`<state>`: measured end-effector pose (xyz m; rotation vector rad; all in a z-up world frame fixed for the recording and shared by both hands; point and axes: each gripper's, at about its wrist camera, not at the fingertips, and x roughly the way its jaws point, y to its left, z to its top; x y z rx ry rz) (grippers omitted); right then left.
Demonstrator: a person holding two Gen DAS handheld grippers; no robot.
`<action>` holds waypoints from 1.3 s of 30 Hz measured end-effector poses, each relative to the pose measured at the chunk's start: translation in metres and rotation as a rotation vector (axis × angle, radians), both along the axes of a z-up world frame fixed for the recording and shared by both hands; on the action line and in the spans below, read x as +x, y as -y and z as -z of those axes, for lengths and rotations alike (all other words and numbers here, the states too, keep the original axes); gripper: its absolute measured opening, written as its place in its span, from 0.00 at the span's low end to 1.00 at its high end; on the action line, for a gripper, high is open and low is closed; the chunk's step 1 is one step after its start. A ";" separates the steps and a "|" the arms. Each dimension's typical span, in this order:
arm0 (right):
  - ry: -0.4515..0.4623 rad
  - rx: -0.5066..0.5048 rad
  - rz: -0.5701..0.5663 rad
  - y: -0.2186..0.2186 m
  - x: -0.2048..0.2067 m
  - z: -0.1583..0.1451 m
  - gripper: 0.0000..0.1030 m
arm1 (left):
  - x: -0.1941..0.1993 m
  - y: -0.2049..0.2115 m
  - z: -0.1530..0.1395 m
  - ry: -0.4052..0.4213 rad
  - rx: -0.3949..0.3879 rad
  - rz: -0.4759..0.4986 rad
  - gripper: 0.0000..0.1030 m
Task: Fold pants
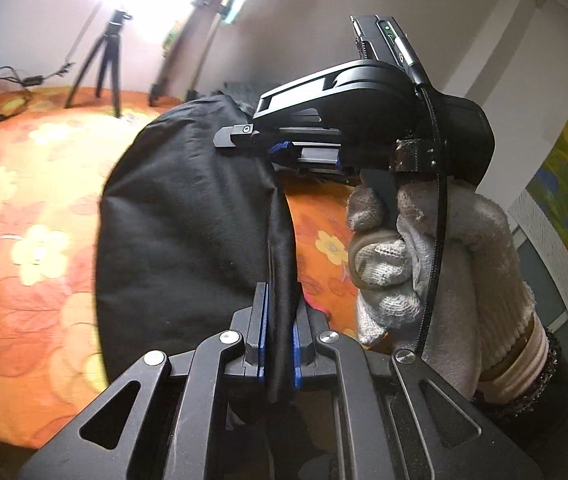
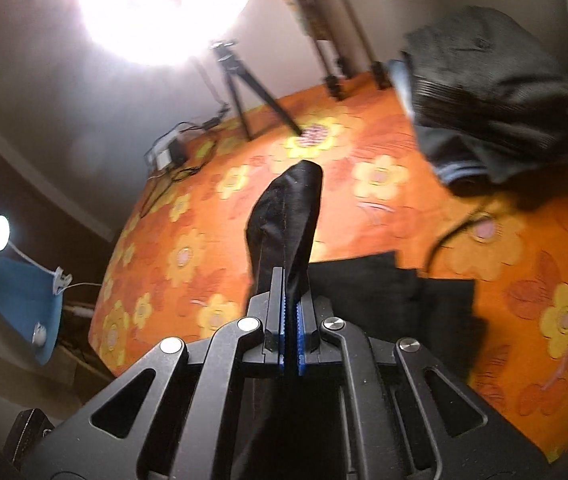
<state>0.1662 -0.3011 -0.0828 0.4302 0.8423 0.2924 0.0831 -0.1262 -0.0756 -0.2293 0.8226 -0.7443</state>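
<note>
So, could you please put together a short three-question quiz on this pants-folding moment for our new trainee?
1. True or false: the left gripper is shut on the black pants.
2. What does the gloved hand in the left wrist view hold?
A. a tripod
B. the right gripper
C. a lamp
3. Fill in: beyond the right gripper, a second dark garment lies in a heap on the orange ____ cover.

Key
1. True: fabric is pinched between its blue pads.
2. B: that gripper's jaws are also shut on the black pants.
3. Flowered.
</note>
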 end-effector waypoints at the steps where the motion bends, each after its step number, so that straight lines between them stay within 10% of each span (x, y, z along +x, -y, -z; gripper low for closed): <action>1: -0.007 0.001 0.011 0.008 -0.001 0.004 0.04 | 0.000 0.007 0.002 -0.001 0.004 0.010 0.07; 24: -0.133 -0.092 0.078 0.065 0.010 0.070 0.04 | -0.007 0.079 0.028 -0.070 0.058 0.107 0.19; 39: -0.107 -0.169 0.062 0.072 0.008 0.072 0.07 | -0.020 0.004 0.010 -0.020 0.065 -0.003 0.30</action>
